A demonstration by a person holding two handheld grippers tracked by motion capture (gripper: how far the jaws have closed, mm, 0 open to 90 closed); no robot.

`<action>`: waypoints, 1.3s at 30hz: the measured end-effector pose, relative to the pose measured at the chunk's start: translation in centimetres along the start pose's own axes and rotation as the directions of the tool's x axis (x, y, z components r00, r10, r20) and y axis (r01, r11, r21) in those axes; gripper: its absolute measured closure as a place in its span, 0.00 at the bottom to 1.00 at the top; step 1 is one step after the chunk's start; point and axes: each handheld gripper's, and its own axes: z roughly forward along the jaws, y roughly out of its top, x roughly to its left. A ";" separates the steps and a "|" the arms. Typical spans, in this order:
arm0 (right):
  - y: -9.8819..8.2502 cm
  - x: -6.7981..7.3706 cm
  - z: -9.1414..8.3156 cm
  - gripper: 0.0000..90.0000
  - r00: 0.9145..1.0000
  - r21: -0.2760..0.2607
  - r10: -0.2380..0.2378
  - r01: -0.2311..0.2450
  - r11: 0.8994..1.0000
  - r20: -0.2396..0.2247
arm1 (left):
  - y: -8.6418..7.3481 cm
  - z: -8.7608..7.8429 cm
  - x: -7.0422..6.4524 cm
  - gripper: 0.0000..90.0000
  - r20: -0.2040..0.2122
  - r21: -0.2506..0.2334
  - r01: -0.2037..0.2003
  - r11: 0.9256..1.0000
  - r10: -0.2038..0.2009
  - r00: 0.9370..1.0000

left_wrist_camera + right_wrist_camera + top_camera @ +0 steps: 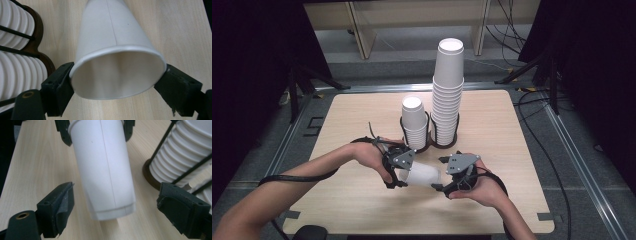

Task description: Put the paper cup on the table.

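I have one white paper cup [421,175] out of the stacks and lying on its side above the worktop [362,200], held between my two grippers. The left gripper [398,172] has its fingers [56,88] clamped on the cup's rim from both sides, mouth toward that gripper's camera. The right gripper [443,174] is opposite, fingers [56,211] spread wide with the cup's base end sitting between them, apart from both pads, so nothing is gripped there yet. Beyond the fingers stands the dark two-ring cup holder [428,146]: a short stack of cups [414,122] in its left ring, a tall stack [447,90] in its right. My reading is that the pick is done and the hand-over or placing of this cup is what remains; I judge the work roughly midway for this one cup. Both forearms come in low from the near edge, hands turned inward so the grippers face each other across the cup, left wrist bent right, right wrist bent left, both just in front of the holder.
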 end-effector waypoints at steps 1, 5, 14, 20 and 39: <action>0.3 0.0 0.2 0.16 1.000 -0.003 -0.018 0.018 1.000 -0.001 | 0.0 0.0 0.0 0.20 0.001 0.003 -0.002 1.000 0.002 1.000; 1.0 0.2 1.0 0.16 1.000 -0.007 -0.004 0.004 1.000 -0.027 | 0.2 -0.1 0.1 0.20 0.000 0.006 -0.010 1.000 0.010 1.000; 1.5 0.2 2.2 0.16 0.999 -0.014 -0.027 0.026 1.000 -0.034 | 0.4 -0.3 0.0 0.20 0.006 0.014 -0.022 1.000 0.022 1.000; 1.5 0.3 2.8 0.16 0.999 -0.007 -0.016 0.015 1.000 -0.047 | 0.6 -0.5 0.1 0.20 0.000 0.002 -0.026 1.000 0.026 1.000; 1.5 0.5 4.0 0.17 0.997 0.013 -0.024 0.025 1.000 -0.071 | 0.9 -0.6 0.0 0.20 0.005 0.007 -0.039 0.999 0.039 0.999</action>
